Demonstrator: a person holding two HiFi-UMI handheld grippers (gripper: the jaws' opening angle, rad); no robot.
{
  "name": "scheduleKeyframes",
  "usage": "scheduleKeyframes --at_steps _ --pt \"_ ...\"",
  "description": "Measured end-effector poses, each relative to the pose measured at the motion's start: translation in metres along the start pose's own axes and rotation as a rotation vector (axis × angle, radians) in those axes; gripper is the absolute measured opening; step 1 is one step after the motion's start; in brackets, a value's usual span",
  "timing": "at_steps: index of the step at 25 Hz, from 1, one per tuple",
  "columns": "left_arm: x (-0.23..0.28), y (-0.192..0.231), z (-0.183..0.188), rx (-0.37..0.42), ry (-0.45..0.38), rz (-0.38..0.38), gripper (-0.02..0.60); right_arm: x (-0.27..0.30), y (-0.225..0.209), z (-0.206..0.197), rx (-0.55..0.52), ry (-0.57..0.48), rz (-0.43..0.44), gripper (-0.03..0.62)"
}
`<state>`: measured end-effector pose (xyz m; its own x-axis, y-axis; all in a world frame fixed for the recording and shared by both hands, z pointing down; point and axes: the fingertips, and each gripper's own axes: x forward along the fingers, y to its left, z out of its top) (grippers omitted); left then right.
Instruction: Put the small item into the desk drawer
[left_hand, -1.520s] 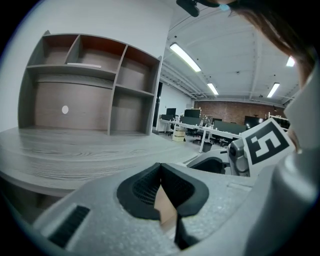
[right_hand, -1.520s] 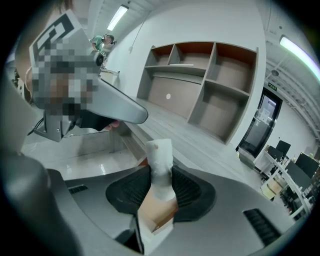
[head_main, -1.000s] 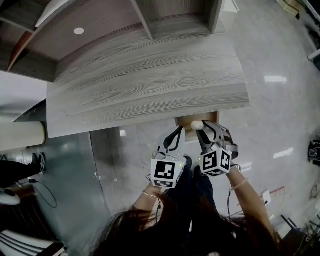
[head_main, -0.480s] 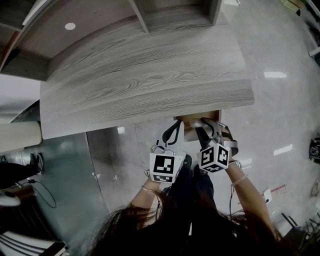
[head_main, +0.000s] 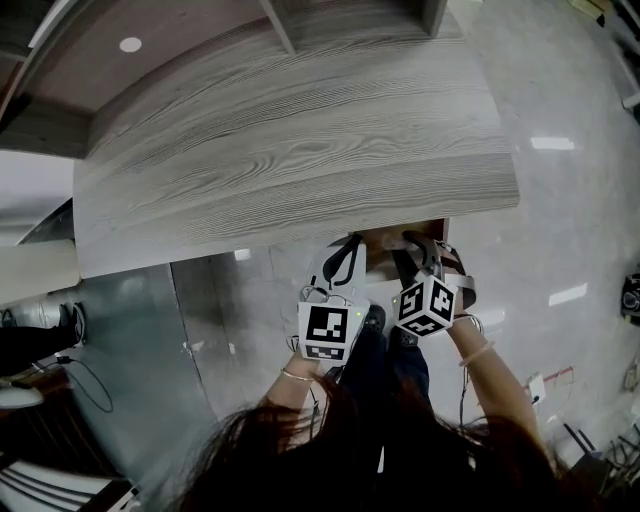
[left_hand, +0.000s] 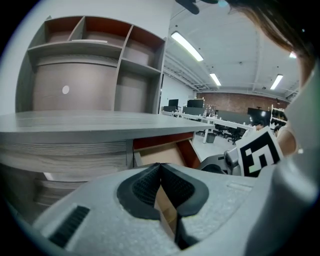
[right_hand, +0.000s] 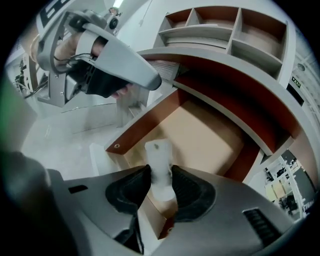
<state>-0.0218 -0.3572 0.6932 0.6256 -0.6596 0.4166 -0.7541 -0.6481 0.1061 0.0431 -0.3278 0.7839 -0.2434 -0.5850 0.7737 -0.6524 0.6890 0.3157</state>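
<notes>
1. The right gripper (right_hand: 160, 176) is clamped on the small item (right_hand: 159, 161), a pale, cloudy white piece that stands up from between the two dark pads, which press on its lower part from both sides; the jaws stay a little apart, by the item's width
2. In the right gripper view the small item's upper end shows against the tan floor of the open desk drawer (right_hand: 205, 132), close to the drawer's reddish-brown side wall at 9 o'clock; it does not rest on the drawer's floor
3. The left gripper (left_hand: 160, 169) has its jaws together, pad tips touching, with nothing between them; it points at the drawer's front, which shows at 12 o'clock of the pads
4. In the head view the left gripper sits just beside the right one, at its 9 o'clock, both with their marker cubes facing up
5. The drawer juts out from under the near edge of the grey wood-grain desk (head_main: 280, 150), at about 5 o'clock from the desk top's middle
6. A shelf unit (left_hand: 90, 50) with red-brown compartments stands at the desk's far side, at 12 o'clock
7. A glossy grey floor (head_main: 560, 200) lies at 3 o'clock of the desk
</notes>
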Motion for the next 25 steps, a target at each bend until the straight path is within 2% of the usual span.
scheduleKeyframes --at_steps 15,25 --pt "0.001 0.003 -0.02 0.003 0.038 0.007 0.017 0.026 0.013 -0.017 0.049 0.099 0.039 0.126" --pt "0.004 -0.001 -0.027 -0.001 0.055 0.014 0.015 0.031 0.017 -0.021 0.093 0.126 0.061 0.13"
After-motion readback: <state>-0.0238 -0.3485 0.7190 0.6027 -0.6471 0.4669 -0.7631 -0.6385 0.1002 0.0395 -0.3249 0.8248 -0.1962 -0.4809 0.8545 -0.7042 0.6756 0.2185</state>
